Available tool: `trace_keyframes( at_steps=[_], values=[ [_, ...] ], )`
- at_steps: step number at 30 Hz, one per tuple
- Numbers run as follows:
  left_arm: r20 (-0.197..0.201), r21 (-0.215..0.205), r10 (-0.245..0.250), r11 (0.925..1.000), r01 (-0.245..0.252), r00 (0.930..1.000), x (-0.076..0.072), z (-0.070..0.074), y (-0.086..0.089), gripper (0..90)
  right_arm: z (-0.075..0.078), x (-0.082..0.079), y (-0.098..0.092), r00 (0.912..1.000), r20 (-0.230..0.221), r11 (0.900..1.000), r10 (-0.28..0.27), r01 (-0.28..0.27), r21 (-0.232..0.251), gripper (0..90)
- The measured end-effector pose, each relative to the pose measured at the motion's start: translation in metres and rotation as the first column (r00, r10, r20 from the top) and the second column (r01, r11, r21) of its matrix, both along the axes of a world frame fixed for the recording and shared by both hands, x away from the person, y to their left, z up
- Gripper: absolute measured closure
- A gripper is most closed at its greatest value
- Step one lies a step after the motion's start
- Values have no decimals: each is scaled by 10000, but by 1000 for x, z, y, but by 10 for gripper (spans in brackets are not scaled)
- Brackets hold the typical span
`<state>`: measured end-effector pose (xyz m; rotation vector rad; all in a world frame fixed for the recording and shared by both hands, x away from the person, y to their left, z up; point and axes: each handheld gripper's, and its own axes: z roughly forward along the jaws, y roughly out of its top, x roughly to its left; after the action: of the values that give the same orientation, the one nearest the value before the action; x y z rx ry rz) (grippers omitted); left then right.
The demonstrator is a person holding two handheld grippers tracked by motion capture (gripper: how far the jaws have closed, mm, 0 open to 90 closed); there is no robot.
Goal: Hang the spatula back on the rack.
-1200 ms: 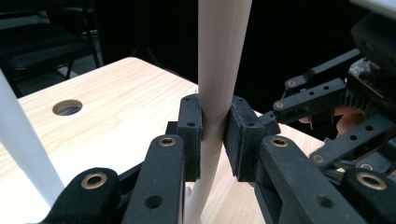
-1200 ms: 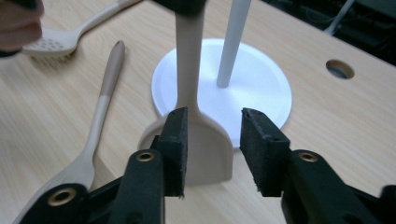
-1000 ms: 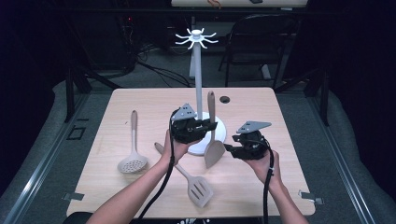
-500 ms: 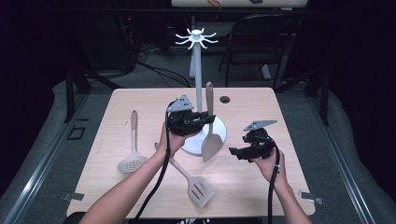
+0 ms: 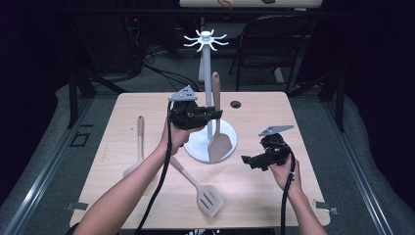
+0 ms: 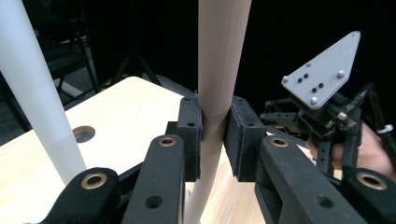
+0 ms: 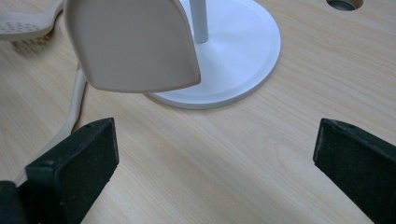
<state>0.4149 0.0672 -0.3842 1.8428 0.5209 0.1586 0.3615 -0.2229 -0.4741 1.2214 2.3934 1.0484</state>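
Observation:
A beige solid spatula (image 5: 219,145) hangs upright, blade down, over the base of the white hook stand (image 5: 206,73). My left gripper (image 5: 215,113) is shut on its handle (image 6: 222,70), with the pads pressing on both sides just in front of the stand's pole (image 6: 37,102). My right gripper (image 5: 247,160) is lower and to the right, close to the table. Its jaws have just been opening and now stand wide apart with nothing between them (image 7: 215,158). The spatula's blade (image 7: 130,44) hangs ahead of them, above the stand's round base (image 7: 233,70).
A beige skimmer (image 5: 139,147) lies on the table's left. A slotted turner (image 5: 200,188) lies near the front middle, below my left forearm. A round cable hole (image 5: 236,104) sits behind the stand. A dark chair (image 5: 274,39) stands beyond the table.
My left gripper has lifted the spatula higher beside the pole. My right gripper has drawn away from the blade to the right and its jaws have spread wide.

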Motion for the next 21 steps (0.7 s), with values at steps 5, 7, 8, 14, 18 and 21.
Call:
trace_keyframes(
  at_steps=[5,7,8,14,18,21],
  values=[
    [38,-59,-172,9998,173,9998,6,7,1,773,0,0,-2,9999,-44,9997,155,-155,191,0],
    [35,-62,-229,9997,229,9997,7,9,1,773,1,1,-4,9997,-65,9996,245,-246,-145,0],
    [51,-101,-233,9997,234,9997,8,11,1,773,-1,1,-2,9997,-84,9997,235,-234,119,0],
    [120,-56,-368,9993,368,9993,11,20,0,773,-3,3,-3,9998,-155,9999,128,-126,76,0],
    [71,-38,-432,9991,432,9990,15,26,0,773,-2,3,-5,9999,-155,9999,49,-48,111,0],
    [87,-39,-460,9989,460,9989,17,31,-1,773,-4,5,-5,9996,-276,9999,70,-67,100,0]
  ],
)
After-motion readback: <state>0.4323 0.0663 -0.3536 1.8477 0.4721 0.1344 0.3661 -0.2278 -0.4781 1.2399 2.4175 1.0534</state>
